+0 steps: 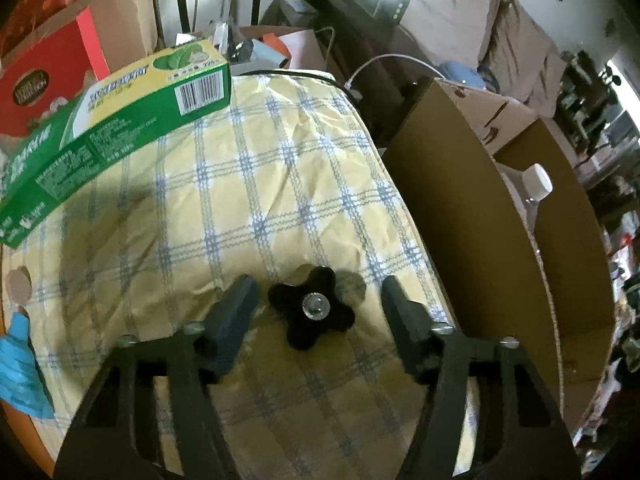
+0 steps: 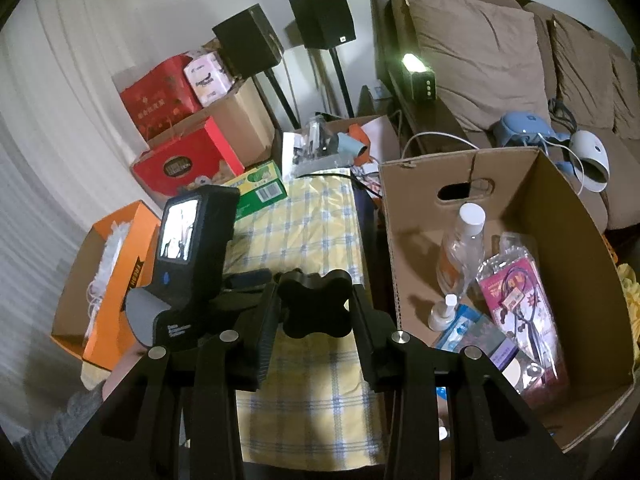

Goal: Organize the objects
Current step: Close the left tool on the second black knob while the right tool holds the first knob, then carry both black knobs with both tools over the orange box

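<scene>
Matte black angular gripper point(image 2: 314, 312) frames with silver round screws; dark grey ridged fingertips point(image 1: 236, 304).

Yellow cloth with blue plaid lines point(image 1: 256, 184) covering a raised surface, creased, a green and yellow carton point(image 1: 116, 120) lying at its ten o'clock corner, a black star-shaped knob point(image 1: 314, 312) resting near six o'clock.

home living room | sofa point(image 2: 480, 52) | speakers point(image 2: 248, 40) | stacked boxes point(image 2: 188, 160)
</scene>
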`<state>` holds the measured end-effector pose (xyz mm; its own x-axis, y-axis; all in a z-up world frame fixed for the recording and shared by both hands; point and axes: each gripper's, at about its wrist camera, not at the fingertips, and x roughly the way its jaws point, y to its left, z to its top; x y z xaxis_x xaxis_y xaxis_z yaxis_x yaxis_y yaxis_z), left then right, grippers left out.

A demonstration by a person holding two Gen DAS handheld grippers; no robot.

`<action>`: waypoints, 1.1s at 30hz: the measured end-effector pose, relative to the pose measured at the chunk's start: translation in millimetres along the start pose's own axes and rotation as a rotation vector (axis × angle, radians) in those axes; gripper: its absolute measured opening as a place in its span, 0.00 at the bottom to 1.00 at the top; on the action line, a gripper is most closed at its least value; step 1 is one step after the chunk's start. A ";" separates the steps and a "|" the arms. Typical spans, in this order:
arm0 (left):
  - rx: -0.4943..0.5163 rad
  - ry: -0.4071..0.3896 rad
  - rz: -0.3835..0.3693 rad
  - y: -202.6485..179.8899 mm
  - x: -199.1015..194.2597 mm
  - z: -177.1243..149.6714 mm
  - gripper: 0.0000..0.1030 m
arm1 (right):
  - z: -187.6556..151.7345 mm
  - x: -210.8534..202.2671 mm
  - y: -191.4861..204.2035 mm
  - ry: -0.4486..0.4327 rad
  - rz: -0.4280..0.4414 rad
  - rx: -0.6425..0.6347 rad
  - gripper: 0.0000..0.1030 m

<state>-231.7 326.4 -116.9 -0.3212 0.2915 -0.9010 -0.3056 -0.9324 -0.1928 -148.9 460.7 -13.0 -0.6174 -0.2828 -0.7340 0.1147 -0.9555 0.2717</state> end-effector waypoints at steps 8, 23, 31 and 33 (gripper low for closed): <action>0.015 -0.007 -0.019 10.9 -5.9 -7.7 0.32 | 0.3 7.1 0.9 0.006 0.007 0.008 0.34; -0.045 -0.076 -0.064 49.7 -59.8 -25.6 0.31 | 1.2 20.5 22.7 0.017 0.011 -0.014 0.34; -0.058 -0.194 -0.038 72.9 -118.6 -31.4 0.32 | 5.3 24.2 49.6 0.004 0.013 -0.050 0.34; -0.055 -0.229 -0.013 78.0 -133.2 -34.4 0.32 | 6.1 25.7 56.6 0.002 0.014 -0.059 0.34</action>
<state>-182.0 207.5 -25.2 -0.5141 0.3383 -0.7882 -0.2640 -0.9367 -0.2299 -163.0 399.8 -12.7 -0.6136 -0.2958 -0.7321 0.1688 -0.9549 0.2444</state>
